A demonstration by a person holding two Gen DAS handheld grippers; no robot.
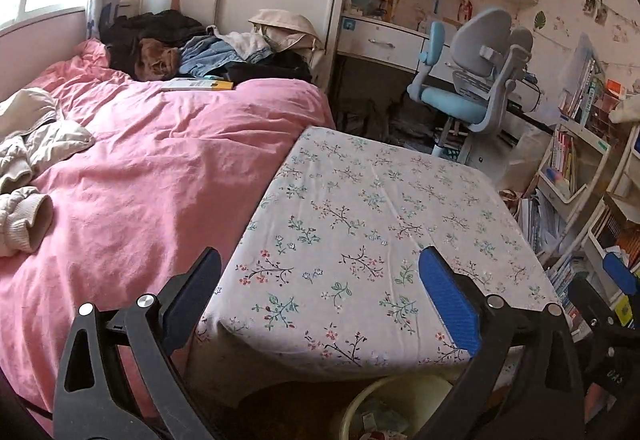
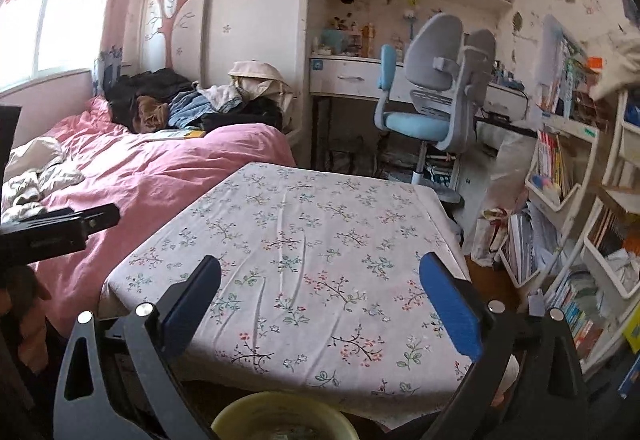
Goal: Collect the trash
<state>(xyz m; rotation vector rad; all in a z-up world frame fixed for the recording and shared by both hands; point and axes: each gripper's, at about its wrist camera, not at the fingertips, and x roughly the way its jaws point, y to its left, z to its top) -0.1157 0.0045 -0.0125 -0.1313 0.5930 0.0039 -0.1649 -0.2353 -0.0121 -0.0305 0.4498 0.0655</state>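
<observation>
Both claws stand released, jaws wide apart with nothing between them. The left gripper (image 1: 320,300) and the right gripper (image 2: 320,300) each hover over the near end of a table under a floral tablecloth (image 1: 360,208), which serves as the landmark here.

No loose trash shows on that cloth; its top looks bare. The only trash in view lies in a pale yellow bin (image 2: 280,416) on the floor just below the near edge of the table, at the bottom of both views. In the left wrist view the bin (image 1: 396,400) holds what looks like crumpled paper and small wrappers, though the pieces are too dim to name.

Such scraps would likely be light, soft and easily crushed, so a gentle pinch across a raised fold should hold them; flat wrappers may slip from the pads. The bin itself looks like thin stiff plastic, best taken at its rim.

To the left of the table, a pink bed (image 1: 140,160) carries heaped clothes and a flat yellow-edged box (image 1: 198,84); whether that box is trash cannot be told
</observation>
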